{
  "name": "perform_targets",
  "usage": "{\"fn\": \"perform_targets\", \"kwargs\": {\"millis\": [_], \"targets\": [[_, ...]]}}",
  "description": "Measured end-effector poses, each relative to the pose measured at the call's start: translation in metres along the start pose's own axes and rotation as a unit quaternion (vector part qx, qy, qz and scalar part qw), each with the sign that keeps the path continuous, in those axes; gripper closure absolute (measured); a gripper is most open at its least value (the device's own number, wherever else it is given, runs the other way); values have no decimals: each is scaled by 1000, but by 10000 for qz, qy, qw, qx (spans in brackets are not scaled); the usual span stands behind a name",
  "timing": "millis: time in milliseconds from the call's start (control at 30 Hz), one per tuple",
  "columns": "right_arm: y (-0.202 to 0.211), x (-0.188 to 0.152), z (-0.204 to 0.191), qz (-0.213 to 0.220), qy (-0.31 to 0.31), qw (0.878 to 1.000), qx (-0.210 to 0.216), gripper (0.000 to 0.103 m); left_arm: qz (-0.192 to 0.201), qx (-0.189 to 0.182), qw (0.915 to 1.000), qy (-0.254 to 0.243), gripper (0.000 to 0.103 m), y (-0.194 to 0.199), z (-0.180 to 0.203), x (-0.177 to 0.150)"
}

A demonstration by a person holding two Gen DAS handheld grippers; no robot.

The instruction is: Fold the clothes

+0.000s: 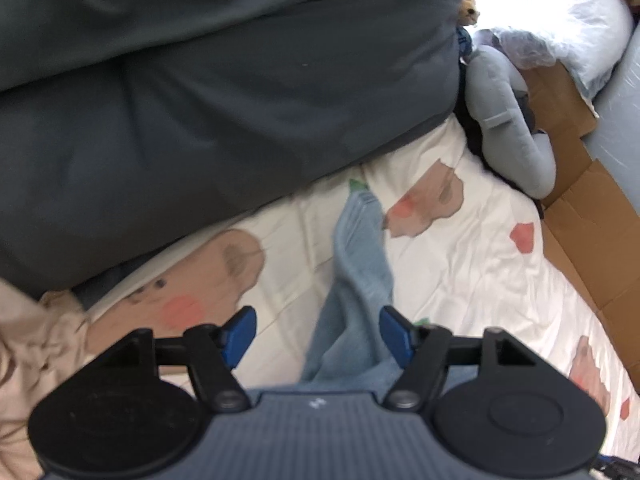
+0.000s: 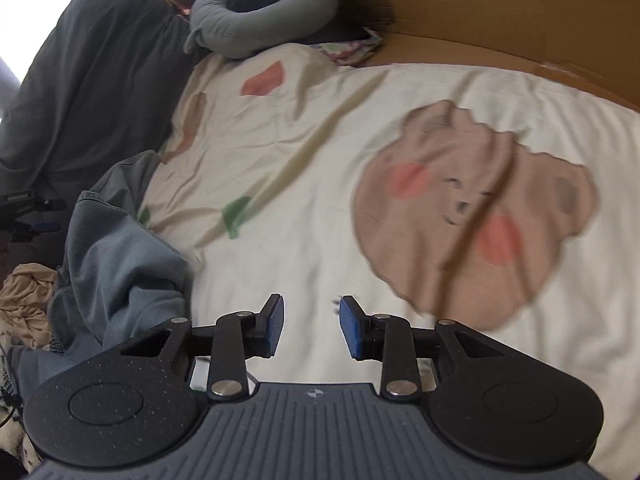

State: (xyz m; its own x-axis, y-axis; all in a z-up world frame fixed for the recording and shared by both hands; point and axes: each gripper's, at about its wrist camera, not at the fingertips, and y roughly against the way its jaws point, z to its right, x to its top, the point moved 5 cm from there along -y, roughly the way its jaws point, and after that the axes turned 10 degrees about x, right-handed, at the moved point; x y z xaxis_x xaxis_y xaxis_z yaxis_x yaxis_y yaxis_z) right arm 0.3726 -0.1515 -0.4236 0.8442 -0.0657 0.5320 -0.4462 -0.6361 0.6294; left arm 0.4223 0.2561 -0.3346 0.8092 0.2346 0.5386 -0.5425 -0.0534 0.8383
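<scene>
Both grippers are seen held over a white bedsheet (image 2: 304,264) printed with brown bear faces and red patches. Left gripper (image 1: 316,330) is spread wide, its blue pads (image 1: 394,332) standing clear on either side of a light blue garment (image 1: 356,280); the cloth runs between the jaws from the gripper's body out onto the sheet, but it is not pressed by either pad, though the right-hand pad lies close to its edge. Right gripper (image 2: 310,328) is parted about halfway, and nothing but bare sheet is seen in the gap. In the right wrist view the blue garment (image 2: 120,248) is found crumpled at the left edge of the sheet, just beside the gripper's left finger, with a beige cloth (image 2: 28,300) bunched further left. A dark grey duvet (image 1: 220,100) is heaped along the far side of the bed. A grey curved pillow (image 2: 260,20) is seen near the head of the sheet, and brown cardboard (image 2: 500,8) is laid beyond the sheet's edge. Much of both views is blurred.
</scene>
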Motion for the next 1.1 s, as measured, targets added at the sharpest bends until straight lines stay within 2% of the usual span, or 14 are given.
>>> {"fn": "perform_targets", "kwargs": {"millis": [300,433,500,600,667,700,767,833,867,900,933,1100], "targets": [[-69,10,-29,-142,421,9967,682,65,-143,-139,9988,-458,28,-1,50,-1],[-84,15,-39,-111,525,9939,961,65,68,-261,9969,-740,25,3,71,-13],[-88,13,-43,-112,437,9925,1133,65,172,-350,9950,-924,24,4,83,-22],[-94,8,-49,-157,356,9906,1311,65,39,-393,9878,-1506,24,-6,104,-39],[-98,5,-53,-216,432,9898,1338,65,21,-247,9830,-1818,24,-13,111,-47],[-100,3,-55,-249,458,9894,1352,65,18,-205,9818,-1890,26,-15,112,-49],[-103,2,-58,-296,453,9885,1415,65,6,-162,9803,-1967,38,-17,112,-52],[-105,2,-62,-358,528,9877,1428,65,-48,-54,9814,-1918,65,-17,105,-52],[-105,2,-64,-392,546,9874,1433,65,-97,-41,9826,-1854,70,-16,100,-52],[-105,2,-65,-424,560,9871,1438,65,-118,-43,9840,-1776,82,-14,95,-52],[-106,2,-67,-446,563,9870,1441,65,-123,-41,9854,-1697,87,-12,89,-52],[-111,9,-74,-529,617,9861,1449,65,-77,-91,9882,-1529,94,1,74,-59]]}}
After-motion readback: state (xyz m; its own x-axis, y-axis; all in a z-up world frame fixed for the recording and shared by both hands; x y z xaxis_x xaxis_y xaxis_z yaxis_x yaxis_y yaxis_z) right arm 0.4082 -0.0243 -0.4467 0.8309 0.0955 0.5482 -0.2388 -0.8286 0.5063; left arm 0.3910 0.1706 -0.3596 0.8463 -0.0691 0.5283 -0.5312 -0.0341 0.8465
